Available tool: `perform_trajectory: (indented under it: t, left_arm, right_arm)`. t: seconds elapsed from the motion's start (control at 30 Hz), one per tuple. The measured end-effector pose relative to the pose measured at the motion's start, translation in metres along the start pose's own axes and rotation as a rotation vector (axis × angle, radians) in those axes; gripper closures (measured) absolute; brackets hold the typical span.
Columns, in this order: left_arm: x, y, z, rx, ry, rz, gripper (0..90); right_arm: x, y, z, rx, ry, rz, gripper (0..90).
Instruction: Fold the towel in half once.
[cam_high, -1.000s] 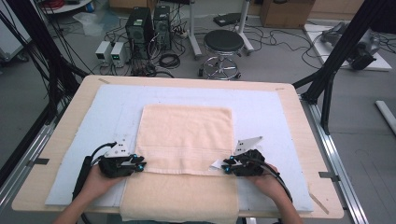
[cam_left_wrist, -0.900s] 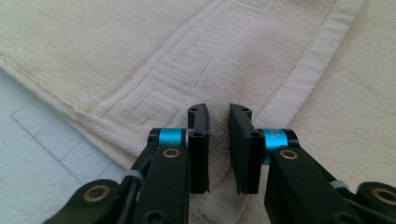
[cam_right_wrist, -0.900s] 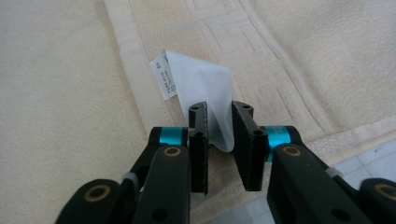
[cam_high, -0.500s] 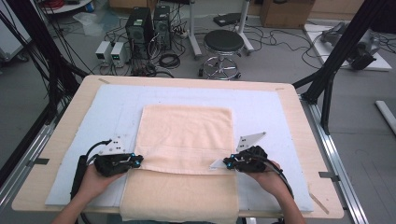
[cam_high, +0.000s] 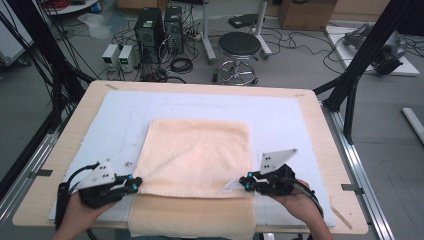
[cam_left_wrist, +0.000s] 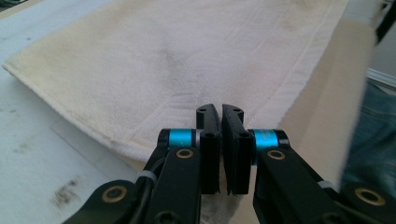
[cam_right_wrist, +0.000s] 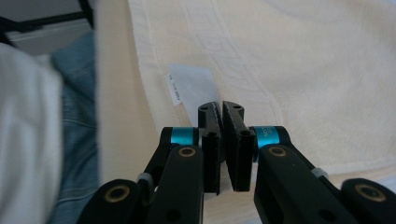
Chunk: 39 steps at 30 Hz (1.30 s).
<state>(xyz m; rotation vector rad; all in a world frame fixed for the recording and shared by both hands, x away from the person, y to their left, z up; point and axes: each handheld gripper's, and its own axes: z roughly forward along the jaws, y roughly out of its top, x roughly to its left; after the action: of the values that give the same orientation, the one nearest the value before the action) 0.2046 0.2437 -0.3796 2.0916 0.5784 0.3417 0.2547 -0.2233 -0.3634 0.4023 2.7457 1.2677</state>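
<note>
towel (cam_high: 197, 162) lies on the bench (cam_high: 320, 120), its near part hanging over the front edge. left hand-held gripper (cam_high: 134, 184) and right hand-held gripper (cam_high: 245, 182) are each clamped narrow on the towel's side edges near the front. it seems the grasp is done; lifting and folding forward is left.
</note>
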Motion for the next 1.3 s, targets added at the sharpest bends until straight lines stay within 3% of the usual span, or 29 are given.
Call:
perform_trajectory:
  t: [0.07,0.17,0.23,0.27,0.37,0.57,0.77,1.0,1.03,1.17,1.27,1.3]
  left_arm:
    - [-0.017,-0.005,-0.010,0.006,-0.028,0.012,85.3]
    - [-0.033,-0.012,-0.018,0.003,-0.064,0.021,79.3]
    - [-0.034,-0.013,-0.018,0.009,-0.064,0.025,72.2]
    - [-0.032,-0.013,-0.016,0.012,-0.055,0.024,70.2]
    - [-0.017,-0.010,-0.004,0.010,-0.030,0.007,67.0]
    - [0.020,0.000,0.022,-0.006,0.026,-0.028,59.4]
    - [0.059,0.013,0.046,-0.003,0.084,-0.068,52.5]
    - [0.106,0.029,0.077,-0.008,0.181,-0.130,48.0]
    - [0.113,0.030,0.082,-0.006,0.177,-0.147,48.0]
    - [0.138,0.032,0.098,0.031,0.191,-0.214,53.3]
    - [0.152,0.035,0.113,0.071,0.228,-0.221,50.7]
    - [0.156,0.035,0.117,0.064,0.251,-0.229,47.7]
  right_arm:
    - [0.017,0.001,-0.008,-0.008,0.020,-0.020,85.7]
    - [0.039,-0.002,-0.017,-0.024,0.110,-0.031,77.5]
    - [0.042,-0.005,-0.017,-0.027,0.132,-0.019,71.5]
    - [0.040,-0.007,-0.016,-0.022,0.117,-0.018,68.2]
    - [0.022,-0.008,-0.006,-0.016,0.090,0.030,65.0]
    - [-0.025,-0.006,0.012,-0.002,-0.063,0.090,57.3]
    - [-0.072,-0.006,0.027,0.019,-0.175,0.150,54.0]
    - [-0.115,0.001,0.037,0.044,-0.242,0.168,46.8]
    - [-0.121,0.003,0.038,0.040,-0.249,0.167,46.5]
    - [-0.138,0.002,0.048,0.048,-0.287,0.175,42.6]
    - [-0.151,-0.004,0.056,0.048,-0.309,0.189,41.9]
    - [-0.155,-0.006,0.058,0.050,-0.311,0.196,41.8]
